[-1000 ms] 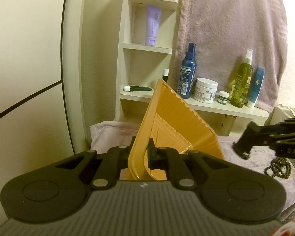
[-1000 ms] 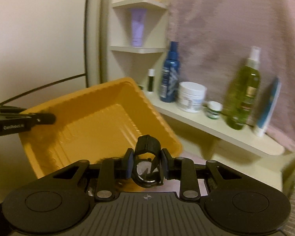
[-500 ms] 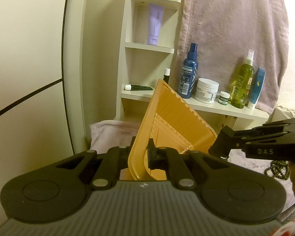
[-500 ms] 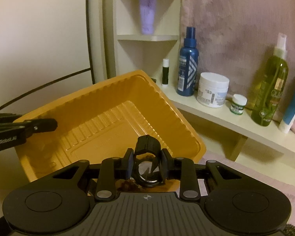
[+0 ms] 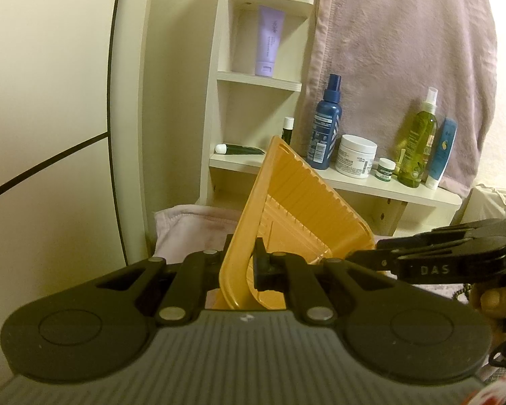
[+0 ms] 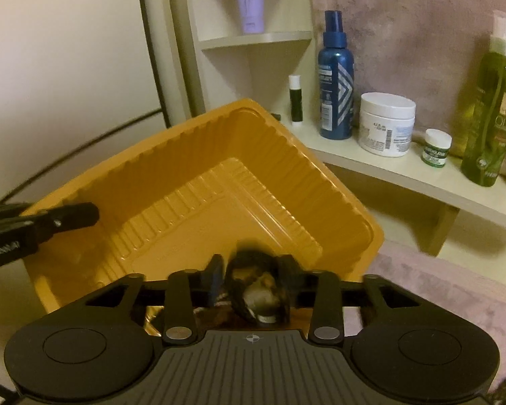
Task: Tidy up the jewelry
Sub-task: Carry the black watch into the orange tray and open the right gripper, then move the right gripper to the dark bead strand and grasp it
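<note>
Your left tongs (image 5: pixel 244 266) are pinched tight on the near rim of the orange tray (image 6: pixel 219 182), tilting its open side toward your right hand. Your right tongs (image 6: pixel 253 270) have just been spreading, with a dark, blurred jewelry piece (image 6: pixel 256 290) loose between them, just over the tray's low near corner. It should drop straight in.

Tilted orange tray (image 6: pixel 199 182) interior open from above. Shelf bottles (image 6: pixel 335 77) crowd the far right (jar (image 6: pixel 386 123) nearest); left gripper (image 6: pixel 84 214) occupies the tray's left rim.
</note>
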The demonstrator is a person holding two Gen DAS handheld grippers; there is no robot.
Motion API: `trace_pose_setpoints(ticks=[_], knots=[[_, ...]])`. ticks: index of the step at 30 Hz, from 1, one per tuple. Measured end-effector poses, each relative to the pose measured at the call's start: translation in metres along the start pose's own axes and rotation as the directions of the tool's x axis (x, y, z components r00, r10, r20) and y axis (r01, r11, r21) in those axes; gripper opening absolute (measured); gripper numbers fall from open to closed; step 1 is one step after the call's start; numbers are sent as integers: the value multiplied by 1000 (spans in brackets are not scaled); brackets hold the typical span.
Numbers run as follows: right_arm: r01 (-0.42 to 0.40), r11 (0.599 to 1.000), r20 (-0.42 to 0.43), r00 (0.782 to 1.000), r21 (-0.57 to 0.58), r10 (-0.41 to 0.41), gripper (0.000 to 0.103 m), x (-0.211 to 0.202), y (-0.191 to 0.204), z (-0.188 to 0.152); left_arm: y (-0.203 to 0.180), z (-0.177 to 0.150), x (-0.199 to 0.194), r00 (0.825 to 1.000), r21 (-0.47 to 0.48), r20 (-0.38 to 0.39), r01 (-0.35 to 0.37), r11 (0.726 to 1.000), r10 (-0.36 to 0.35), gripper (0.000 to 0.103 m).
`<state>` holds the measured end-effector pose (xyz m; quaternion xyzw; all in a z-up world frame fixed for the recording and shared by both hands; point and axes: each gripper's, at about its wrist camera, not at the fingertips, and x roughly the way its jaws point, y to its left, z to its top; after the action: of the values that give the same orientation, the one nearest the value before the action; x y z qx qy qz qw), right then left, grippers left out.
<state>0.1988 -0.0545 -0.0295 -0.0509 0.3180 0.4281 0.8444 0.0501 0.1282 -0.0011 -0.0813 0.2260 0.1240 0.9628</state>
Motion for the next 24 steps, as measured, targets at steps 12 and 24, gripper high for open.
trace_pose_setpoints(ticks=[12, 24], knots=[[129, 987, 59, 989, 97, -135, 60, -45, -23, -17, 1, 0, 0, 1000, -3, -1, 1, 1000, -1, 7], [292, 911, 30, 949, 290, -313, 60, -107, -71, -69, -2, 2, -1, 1000, 8, -4, -4, 1000, 5, 7]])
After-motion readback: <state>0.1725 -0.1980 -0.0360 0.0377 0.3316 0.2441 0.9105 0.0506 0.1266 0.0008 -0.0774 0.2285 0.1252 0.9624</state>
